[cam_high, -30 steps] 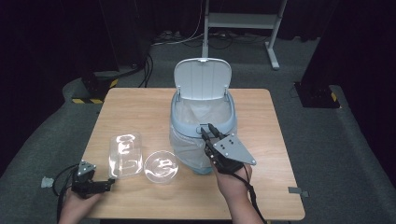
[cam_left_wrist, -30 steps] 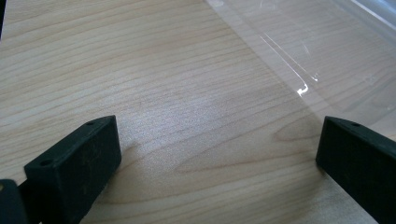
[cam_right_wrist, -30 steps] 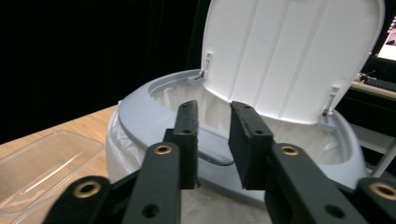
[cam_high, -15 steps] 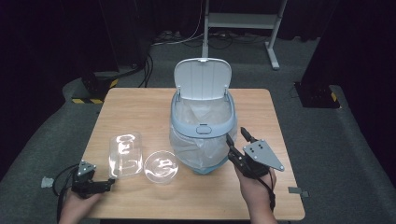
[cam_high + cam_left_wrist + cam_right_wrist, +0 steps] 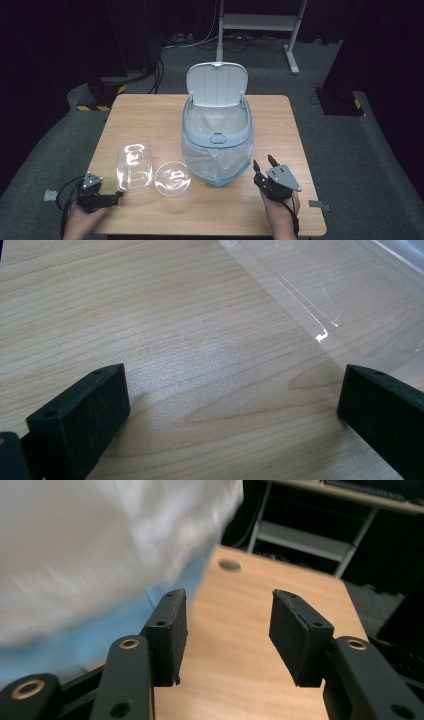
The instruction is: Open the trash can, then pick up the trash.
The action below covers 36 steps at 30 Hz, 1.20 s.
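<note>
My right tool [image 5: 264, 166] sits near the worktop's [image 5: 150, 107] front right corner, just beside the lined bin [image 5: 218, 135], jaws spread with nothing between them after just opening. My left tool [image 5: 116, 196] rests at the front left corner, jaws wide apart and empty, near the clear container [image 5: 133, 165].

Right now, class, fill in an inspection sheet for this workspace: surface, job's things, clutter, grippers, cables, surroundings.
Surface: wooden table, bare wood around the items.
Job's things: blue bin, lid up, liner inside; clear tub and clear round bowl side by side.
Clutter: nothing seen.
Grippers: left gripper open, empty, beside the tub; right gripper open, empty, beside the bin.
Cables: floor cables behind the table.
Surroundings: grey carpet, white stand, dark backdrop.
</note>
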Motion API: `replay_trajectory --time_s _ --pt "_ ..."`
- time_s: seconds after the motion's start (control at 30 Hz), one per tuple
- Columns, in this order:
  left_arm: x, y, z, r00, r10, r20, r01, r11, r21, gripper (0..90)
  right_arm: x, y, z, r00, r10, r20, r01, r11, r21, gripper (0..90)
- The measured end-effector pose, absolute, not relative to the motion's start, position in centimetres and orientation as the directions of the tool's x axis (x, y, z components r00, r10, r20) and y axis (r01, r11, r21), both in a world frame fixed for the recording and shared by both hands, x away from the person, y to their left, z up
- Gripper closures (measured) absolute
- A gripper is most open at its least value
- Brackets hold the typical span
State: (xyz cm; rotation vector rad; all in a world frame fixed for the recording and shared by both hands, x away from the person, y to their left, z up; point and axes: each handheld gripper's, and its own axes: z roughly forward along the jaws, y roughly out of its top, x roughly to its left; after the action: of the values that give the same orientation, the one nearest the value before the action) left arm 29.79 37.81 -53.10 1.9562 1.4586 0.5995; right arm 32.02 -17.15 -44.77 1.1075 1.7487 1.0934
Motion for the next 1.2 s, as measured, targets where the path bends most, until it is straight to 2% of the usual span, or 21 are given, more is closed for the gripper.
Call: replay_trajectory --time_s 0.07,0.13,0.2,0.37,0.47,0.7,0.97,1.2 --pt "29.7 37.9 -53.1 0.291 0.957 -0.006 0.674 -0.201 0.711 1.5 32.7 -17.7 -47.2 -0.316 0.935 -0.162 0.315 0.265 0.912 49.5" --pt "29.7 37.9 -53.1 0.293 0.956 -0.007 0.673 -0.201 0.712 1.8 33.0 -17.9 -47.7 -0.316 0.934 -0.165 0.334 0.272 0.902 49.8" --pt "29.7 38.0 -53.1 0.294 0.956 -0.01 0.674 -0.2 0.712 1.8 34.0 -18.7 -49.2 -0.291 0.944 -0.155 0.403 0.268 0.875 49.6" --pt "29.6 38.1 -53.0 0.306 0.951 -0.03 0.672 -0.194 0.714 1.5 34.8 -19.7 -50.6 -0.275 0.957 -0.092 0.487 0.221 0.845 47.1" --pt "29.6 38.4 -52.9 0.302 0.951 -0.058 0.676 -0.171 0.717 1.9 35.2 -19.9 -51.3 -0.27 0.959 -0.089 0.525 0.224 0.821 44.6" --pt "29.5 38.9 -52.4 0.307 0.949 -0.076 0.665 -0.156 0.731 1.9 35.8 -19.9 -52.1 -0.27 0.96 -0.08 0.571 0.226 0.789 43.2" --pt "28.9 39.0 -51.2 0.308 0.949 -0.066 0.614 -0.146 0.776 2.7 35.9 -19.8 -52.1 -0.277 0.957 -0.082 0.578 0.234 0.782 43.2" --pt "28.1 39.7 -49.8 0.265 0.963 -0.058 0.581 -0.111 0.806 5.4 36.1 -20.0 -52.2 -0.281 0.957 -0.071 0.586 0.23 0.777 43.2"
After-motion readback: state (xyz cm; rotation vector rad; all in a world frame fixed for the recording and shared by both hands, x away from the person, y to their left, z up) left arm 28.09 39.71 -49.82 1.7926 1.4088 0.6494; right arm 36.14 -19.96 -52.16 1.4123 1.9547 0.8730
